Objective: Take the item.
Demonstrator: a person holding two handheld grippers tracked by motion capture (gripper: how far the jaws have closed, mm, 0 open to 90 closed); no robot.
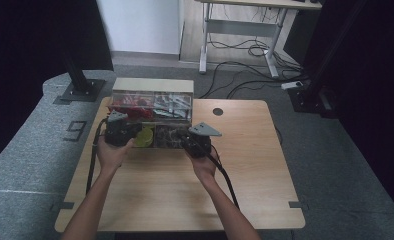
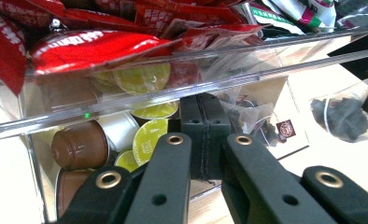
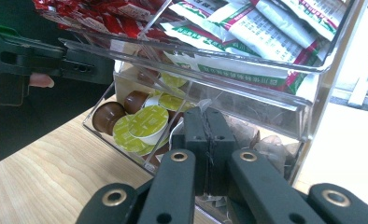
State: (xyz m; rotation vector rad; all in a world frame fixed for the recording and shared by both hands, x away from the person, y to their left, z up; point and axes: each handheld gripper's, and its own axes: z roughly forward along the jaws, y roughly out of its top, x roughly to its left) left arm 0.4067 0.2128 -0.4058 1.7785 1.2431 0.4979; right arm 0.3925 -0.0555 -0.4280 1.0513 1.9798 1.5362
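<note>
1. Tabletop [image 1: 175, 185] carries a clear organizer [image 1: 152, 107], both tools at its front.
2. Left tool [image 2: 204, 140], jaws pressed together, faces brown capsules [image 2: 79, 144] under red packets [image 2: 93, 46].
3. Right tool [image 3: 209, 154], jaws pressed together, faces green-lidded capsules [image 3: 147, 122] and white sachets [image 3: 266, 32].

Two tongs [image 1: 119, 131] [image 1: 199, 140]; one clear organizer [image 1: 152, 100]; one table [image 1: 245, 165]

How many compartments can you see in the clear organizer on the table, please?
4 in the clear organizer: red packets upper left, white-green sachets upper right, capsules lower left, dark tea bags lower right.
</note>
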